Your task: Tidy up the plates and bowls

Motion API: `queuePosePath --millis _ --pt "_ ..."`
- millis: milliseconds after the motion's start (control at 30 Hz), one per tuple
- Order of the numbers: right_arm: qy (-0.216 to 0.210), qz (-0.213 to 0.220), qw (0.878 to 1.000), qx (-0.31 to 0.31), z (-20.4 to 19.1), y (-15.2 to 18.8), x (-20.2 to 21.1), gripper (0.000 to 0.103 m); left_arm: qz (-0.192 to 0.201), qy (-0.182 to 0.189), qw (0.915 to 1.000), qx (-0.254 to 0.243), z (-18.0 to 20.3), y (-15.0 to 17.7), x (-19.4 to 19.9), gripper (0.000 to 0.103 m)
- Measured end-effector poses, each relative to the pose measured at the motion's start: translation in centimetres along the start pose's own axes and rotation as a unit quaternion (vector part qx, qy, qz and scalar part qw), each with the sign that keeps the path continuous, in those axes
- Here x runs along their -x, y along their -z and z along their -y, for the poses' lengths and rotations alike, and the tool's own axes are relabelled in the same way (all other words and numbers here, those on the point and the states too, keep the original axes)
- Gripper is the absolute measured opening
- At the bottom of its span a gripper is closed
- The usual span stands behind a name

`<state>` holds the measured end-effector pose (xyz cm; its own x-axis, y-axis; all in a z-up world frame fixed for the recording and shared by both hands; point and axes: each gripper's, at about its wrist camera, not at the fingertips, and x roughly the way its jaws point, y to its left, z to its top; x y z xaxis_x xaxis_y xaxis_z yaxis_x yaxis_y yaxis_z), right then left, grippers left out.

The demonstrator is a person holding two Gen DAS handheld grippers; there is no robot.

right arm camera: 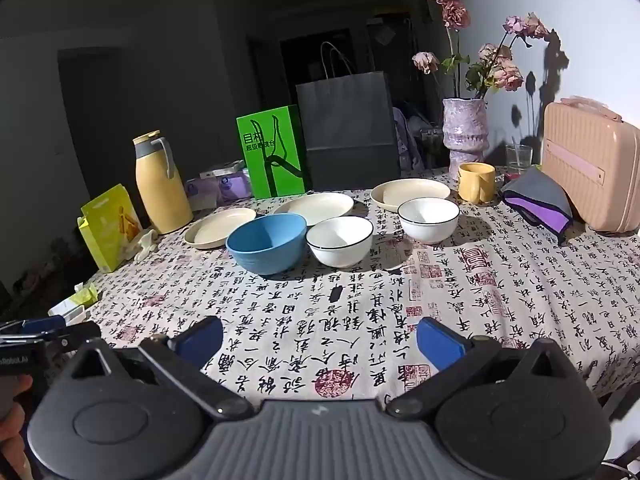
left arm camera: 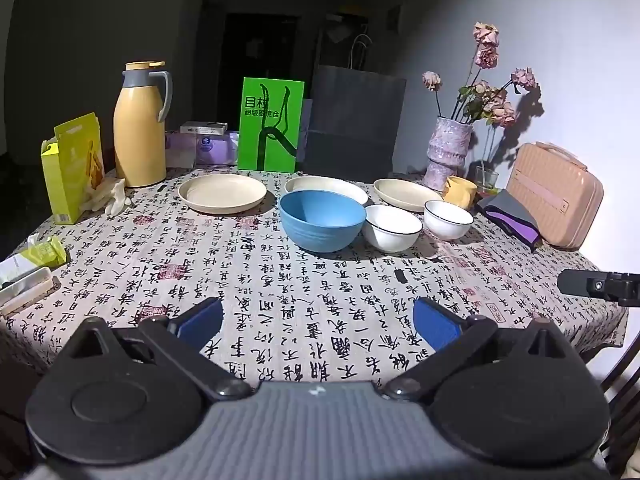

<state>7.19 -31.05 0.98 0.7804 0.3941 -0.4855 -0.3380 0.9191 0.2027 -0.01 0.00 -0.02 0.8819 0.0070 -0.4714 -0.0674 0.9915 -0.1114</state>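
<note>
Three cream plates lie in a row at the back of the table: the left plate (left arm camera: 222, 193) (right arm camera: 219, 227), the middle plate (left arm camera: 326, 189) (right arm camera: 315, 208) and the right plate (left arm camera: 407, 193) (right arm camera: 410, 193). In front of them stand a blue bowl (left arm camera: 322, 220) (right arm camera: 266, 243) and two white bowls with dark rims, the nearer one (left arm camera: 393, 227) (right arm camera: 340, 241) beside the blue bowl, the other (left arm camera: 448, 219) (right arm camera: 428, 220) further right. My left gripper (left arm camera: 318, 322) is open over the tablecloth near the front edge, well short of the bowls. My right gripper (right arm camera: 320, 338) is likewise open and empty.
A yellow thermos (left arm camera: 140, 124), yellow box (left arm camera: 74, 168), green box (left arm camera: 270, 124), dark paper bag (left arm camera: 354, 120), vase of dried flowers (left arm camera: 448, 152), yellow mug (left arm camera: 460, 192), folded cloth (left arm camera: 510, 218) and pink case (left arm camera: 554, 196) ring the table. A person's hand (right arm camera: 12, 420) shows at lower left.
</note>
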Motion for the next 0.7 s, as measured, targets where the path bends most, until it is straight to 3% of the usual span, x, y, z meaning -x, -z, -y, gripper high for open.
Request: queuePosePath --millis 167,267,700 --pt "0.001 0.007 1.0 0.001 -0.27 0.14 -0.13 0.103 -0.015 -0.001 0.9999 0.002 0.13 -0.45 -0.67 0.103" --pt "0.001 0.006 1.0 -0.001 0.19 -0.12 0.01 0.103 -0.002 -0.002 1.0 -0.007 0.52 -0.2 -0.07 0.103" --pt "0.004 -0.01 1.0 0.001 0.05 -0.06 -0.43 0.103 -0.01 0.003 0.9999 0.004 -0.03 -0.24 -0.3 0.103"
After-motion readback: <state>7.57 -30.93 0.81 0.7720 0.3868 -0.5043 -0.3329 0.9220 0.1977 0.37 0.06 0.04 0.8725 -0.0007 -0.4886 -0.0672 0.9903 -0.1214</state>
